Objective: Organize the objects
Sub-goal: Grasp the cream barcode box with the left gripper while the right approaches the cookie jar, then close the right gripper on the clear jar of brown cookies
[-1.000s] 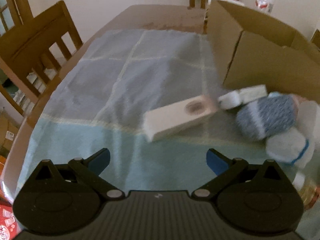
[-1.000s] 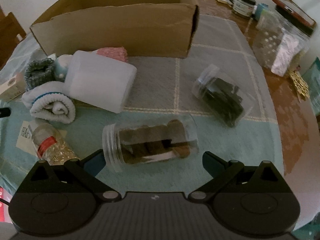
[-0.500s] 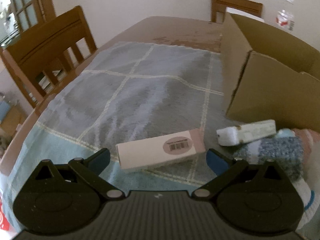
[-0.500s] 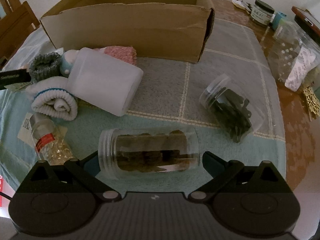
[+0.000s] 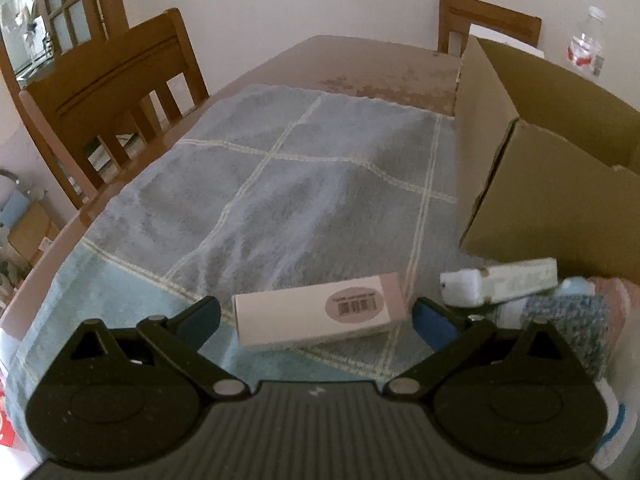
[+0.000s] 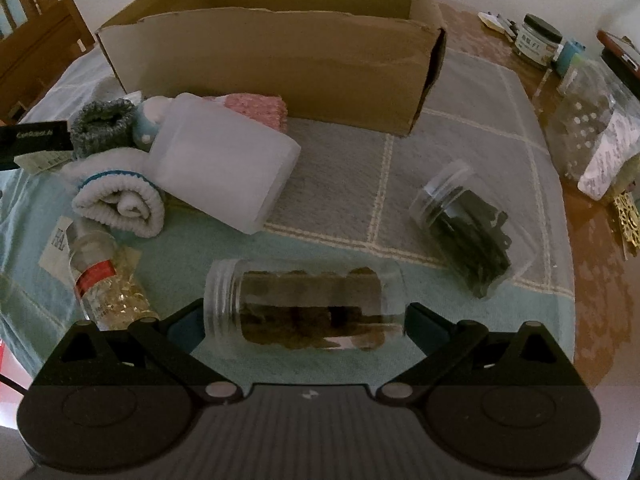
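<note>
Now we have both claws spread wide: our left gripper brackets the white carton lying crosswise on the towel, and our right gripper brackets the clear jar on its side. To grip well, we judge we should centre each object between the fingers, then squeeze on the long flat sides. The cardboard box waits at the far side, open-topped.

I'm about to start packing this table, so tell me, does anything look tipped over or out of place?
Yes. Two clear jars lie on their sides on the cloth: one with brown contents between the right gripper's fingers, one with dark contents further right. The white container is toppled too. Nothing looks spilled.
</note>
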{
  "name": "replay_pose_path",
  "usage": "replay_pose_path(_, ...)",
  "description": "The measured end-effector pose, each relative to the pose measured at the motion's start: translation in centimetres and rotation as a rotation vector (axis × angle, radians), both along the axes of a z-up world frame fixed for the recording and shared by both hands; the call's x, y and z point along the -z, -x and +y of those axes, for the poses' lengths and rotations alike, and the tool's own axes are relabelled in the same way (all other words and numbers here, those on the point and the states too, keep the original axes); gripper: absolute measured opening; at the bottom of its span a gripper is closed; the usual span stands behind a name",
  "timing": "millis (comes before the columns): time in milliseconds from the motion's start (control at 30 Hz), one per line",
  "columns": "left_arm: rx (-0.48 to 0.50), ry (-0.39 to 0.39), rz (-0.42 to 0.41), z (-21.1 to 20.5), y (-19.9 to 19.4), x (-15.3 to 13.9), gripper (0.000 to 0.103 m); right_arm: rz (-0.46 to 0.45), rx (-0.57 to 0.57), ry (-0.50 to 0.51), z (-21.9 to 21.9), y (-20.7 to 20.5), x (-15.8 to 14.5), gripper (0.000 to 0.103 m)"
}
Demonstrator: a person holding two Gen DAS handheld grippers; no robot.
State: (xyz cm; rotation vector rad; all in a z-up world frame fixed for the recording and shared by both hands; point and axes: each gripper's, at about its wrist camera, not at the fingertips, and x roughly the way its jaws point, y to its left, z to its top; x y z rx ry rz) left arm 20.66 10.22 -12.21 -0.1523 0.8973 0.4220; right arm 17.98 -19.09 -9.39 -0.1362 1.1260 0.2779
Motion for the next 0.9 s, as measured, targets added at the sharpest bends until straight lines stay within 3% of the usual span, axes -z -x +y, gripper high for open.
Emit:
replay_pose_path(333,-0.024,0.035,0.005,0.7,-0.2,-0.2,0.085,-0.021,-0.008,0.03,0.9,-0.1,-0.2,0.097)
replay_pose_path(533,0.002,0.045,0.024,1.2,-0.1,-0.6,0.084,-0.012,-0.003,0.039,0.7,-0.1,-0.3,0.095)
replay_pose_path(900,0.175,0.057,0.074,1.7,0.3,-4.2,0.083,-0.019,-0.066,0.008,0.0,-0.7,-2.8,0.095)
